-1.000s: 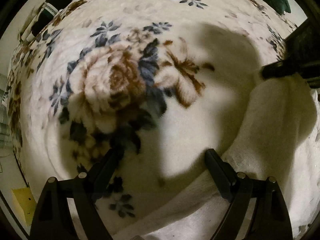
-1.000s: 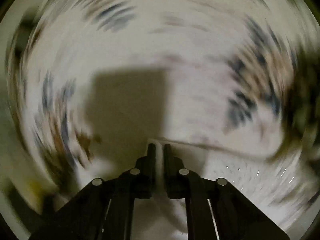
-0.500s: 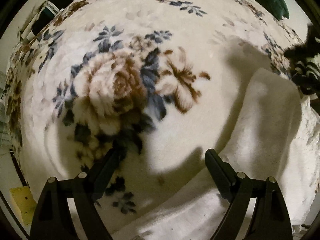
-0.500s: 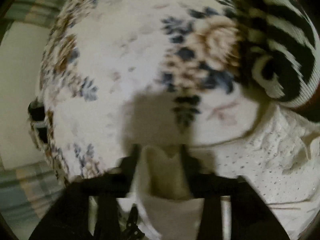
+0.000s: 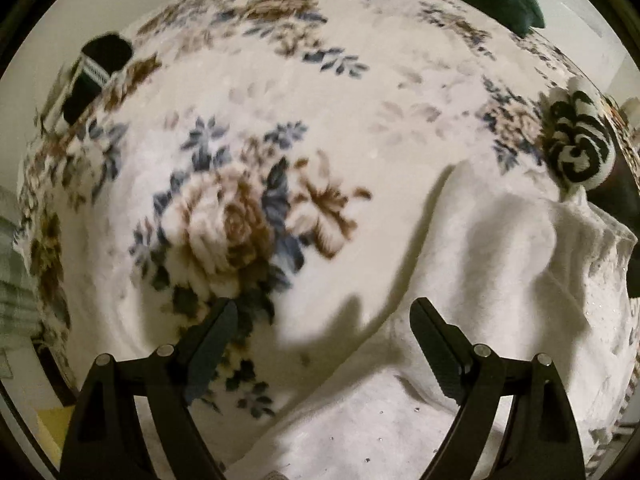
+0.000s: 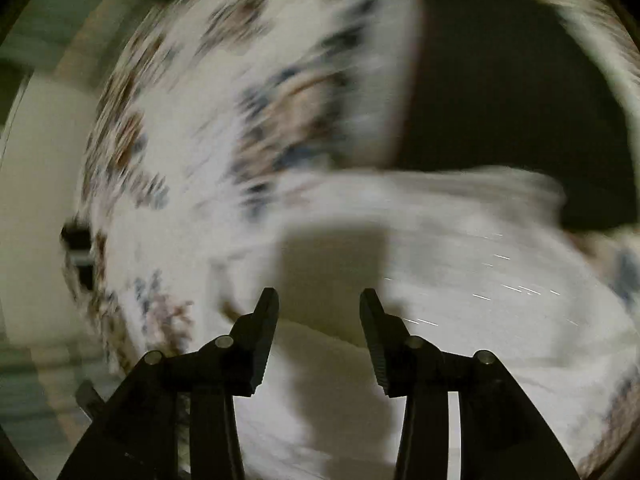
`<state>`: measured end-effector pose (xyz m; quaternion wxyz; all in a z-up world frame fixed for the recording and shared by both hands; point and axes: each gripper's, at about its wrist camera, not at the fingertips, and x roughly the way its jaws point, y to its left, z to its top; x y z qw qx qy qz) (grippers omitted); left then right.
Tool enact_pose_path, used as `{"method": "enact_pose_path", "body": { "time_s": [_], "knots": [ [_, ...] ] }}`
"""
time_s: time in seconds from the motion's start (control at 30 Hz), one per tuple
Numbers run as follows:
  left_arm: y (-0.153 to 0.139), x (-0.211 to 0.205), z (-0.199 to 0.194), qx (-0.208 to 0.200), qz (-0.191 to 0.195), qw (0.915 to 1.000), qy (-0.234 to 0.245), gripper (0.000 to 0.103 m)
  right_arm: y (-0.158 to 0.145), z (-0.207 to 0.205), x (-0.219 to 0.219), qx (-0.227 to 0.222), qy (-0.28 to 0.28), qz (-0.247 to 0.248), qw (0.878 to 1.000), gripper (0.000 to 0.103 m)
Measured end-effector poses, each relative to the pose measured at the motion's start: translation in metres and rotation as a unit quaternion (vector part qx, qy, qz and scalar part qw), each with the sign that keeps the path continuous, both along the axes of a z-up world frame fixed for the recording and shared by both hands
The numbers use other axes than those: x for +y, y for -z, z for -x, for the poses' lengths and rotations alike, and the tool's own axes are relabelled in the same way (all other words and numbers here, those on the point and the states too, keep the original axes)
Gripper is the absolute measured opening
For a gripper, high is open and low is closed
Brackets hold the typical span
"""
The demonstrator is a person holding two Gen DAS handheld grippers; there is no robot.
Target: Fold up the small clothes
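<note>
The white garment is lying spread on the floral blanket, reaching from under the left gripper away to that gripper's right and forward. Its long edge is running diagonally, from near the left gripper's right finger up toward the far right. In the right wrist view the same cloth is filling the ground beneath and ahead of the right gripper, so the right hand is judged the nearer one for the next pinch.

The left gripper is hanging wide with nothing between its fingers; only blanket and shadow are showing in the gap. The right gripper is standing partly parted; its jaws have just been narrowing a little, and the pads are not pressing on any cloth in this blurred frame.

A rolled black-and-white striped item is sitting beyond the garment's far corner, to the left gripper's far right. A dark folded item is lying well apart, forward-left, near the blanket's edge. Between them, ahead of the left gripper, the blanket is offering bare room for laying a fold.
</note>
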<state>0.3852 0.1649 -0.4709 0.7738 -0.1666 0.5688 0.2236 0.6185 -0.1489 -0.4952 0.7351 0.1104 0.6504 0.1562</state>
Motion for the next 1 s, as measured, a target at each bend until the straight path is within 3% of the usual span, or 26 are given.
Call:
{"method": "enact_pose_path", "body": {
  "time_s": [0.13,0.23,0.43,0.47,0.5,0.53,0.7,0.87,0.97,1.0],
  "knots": [
    [-0.012,-0.020,-0.007,-0.011,-0.019,0.9996,0.017,0.088,-0.002,0.046,-0.099,-0.008,0.057,0.085,0.995,0.049],
    [-0.013,-0.044,-0.012,-0.011,-0.033,0.9986,0.041,0.088,0.034,0.076,-0.148,0.039,0.084,0.128,0.987,0.049],
    [-0.005,-0.088,-0.015,0.006,-0.057,0.9947,0.086,0.088,0.089,0.103,-0.171,0.063,0.123,0.132,0.982,0.049],
    [-0.005,-0.091,-0.015,0.008,-0.060,0.9941,0.090,0.088,0.091,0.105,-0.170,0.053,0.123,0.136,0.982,0.044],
    [-0.004,-0.095,-0.015,0.011,-0.065,0.9935,0.093,0.088,0.089,0.106,-0.166,0.037,0.122,0.137,0.982,0.018],
    [-0.005,-0.098,-0.014,0.013,-0.070,0.9929,0.095,0.088,0.084,0.107,-0.162,0.020,0.117,0.142,0.983,0.003],
    [-0.010,-0.099,-0.011,0.016,-0.089,0.9917,0.091,0.088,0.045,0.119,-0.164,-0.057,0.109,0.166,0.978,0.003],
    [-0.013,-0.095,-0.009,0.014,-0.095,0.9925,0.076,0.088,0.022,0.121,-0.201,-0.077,0.121,0.166,0.976,0.003],
    [-0.012,-0.096,-0.011,0.015,-0.088,0.9937,0.067,0.088,0.067,0.113,-0.200,0.009,0.094,0.077,0.993,0.005],
    [-0.011,-0.097,-0.011,0.015,-0.088,0.9938,0.067,0.088,0.075,0.111,-0.205,0.024,0.096,0.048,0.994,0.014]
  ]
}}
